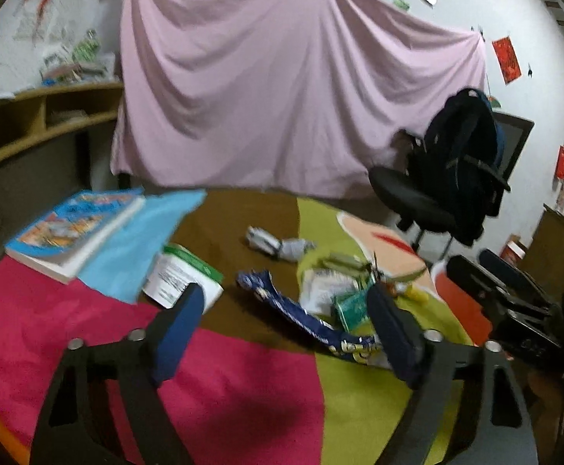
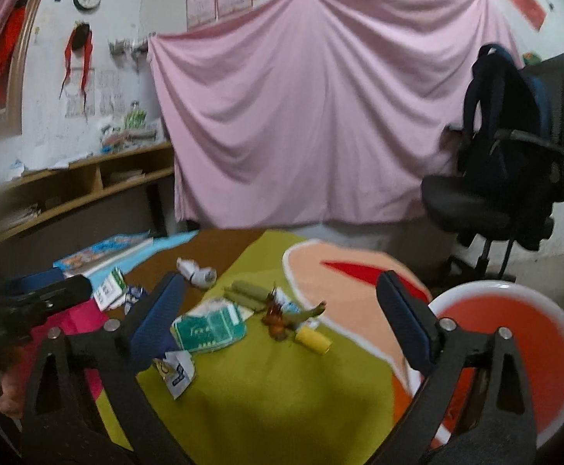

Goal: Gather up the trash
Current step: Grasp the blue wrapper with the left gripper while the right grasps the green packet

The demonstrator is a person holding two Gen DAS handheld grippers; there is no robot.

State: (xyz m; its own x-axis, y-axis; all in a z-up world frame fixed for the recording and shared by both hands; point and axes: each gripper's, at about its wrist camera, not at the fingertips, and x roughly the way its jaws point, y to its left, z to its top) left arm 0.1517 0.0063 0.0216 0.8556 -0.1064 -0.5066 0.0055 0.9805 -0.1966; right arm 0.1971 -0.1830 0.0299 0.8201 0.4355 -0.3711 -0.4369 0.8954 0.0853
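Two hand-held tools hover over a desk [image 2: 282, 387] covered with a mat of pink, brown, lime-green and peach patches. The left tool [image 1: 282, 321] has its blue-padded jaws apart, with nothing pressed between them; the dark blue snack wrapper [image 1: 301, 314] lies on the mat in the gap, its near end just beside the right-hand pad. The right tool [image 2: 282, 310] stands wide open and empty.

The trash lies scattered across the middle of the desk: a green-and-white packet [image 2: 208, 327], a crumpled white paper wad [image 2: 198, 271], a pair of olive-green rolls [image 2: 249, 292], a reddish-brown scrap [image 2: 276, 317] and a small yellow cylinder [image 2: 313, 341], all on or near the green patch.

At the left edge lie a picture book [image 1: 76, 224] on a light blue sheet [image 1: 142, 244] and a green-and-white booklet [image 1: 181, 275]. An orange bowl with a white rim [image 2: 514, 337] sits at the right. Behind hang a pink cloth [image 2: 313, 108] and stands an office chair [image 2: 506, 178] carrying a dark backpack.
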